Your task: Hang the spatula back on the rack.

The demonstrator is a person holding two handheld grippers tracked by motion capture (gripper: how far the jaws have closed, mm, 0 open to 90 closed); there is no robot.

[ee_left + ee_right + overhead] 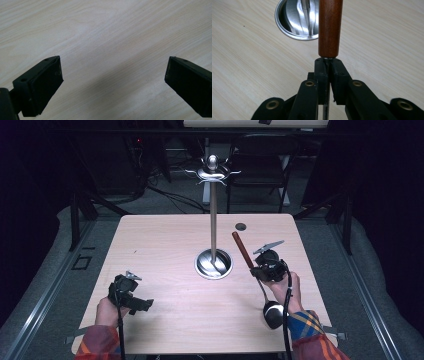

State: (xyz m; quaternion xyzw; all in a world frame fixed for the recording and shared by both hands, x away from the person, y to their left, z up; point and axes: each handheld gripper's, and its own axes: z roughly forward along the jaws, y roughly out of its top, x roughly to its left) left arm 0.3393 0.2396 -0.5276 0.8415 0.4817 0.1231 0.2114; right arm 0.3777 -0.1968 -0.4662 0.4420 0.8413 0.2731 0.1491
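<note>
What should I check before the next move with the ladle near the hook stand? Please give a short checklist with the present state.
1. Right gripper shut on ladle: ok, jaws clamp the metal shaft just below the wooden handle.
2. Left gripper free: ok, jaws wide apart over bare table.
3. Hook stand upright on its base: ok.
4. Stand's top hooks free: cannot tell, too small.
5. Ladle bowl lifted off the table: cannot tell.

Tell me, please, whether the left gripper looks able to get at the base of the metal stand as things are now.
Probably yes. The left gripper is open and holds nothing, and bare table lies between it and the stand's round base. The ladle in the right gripper sits on the base's far side.
</note>
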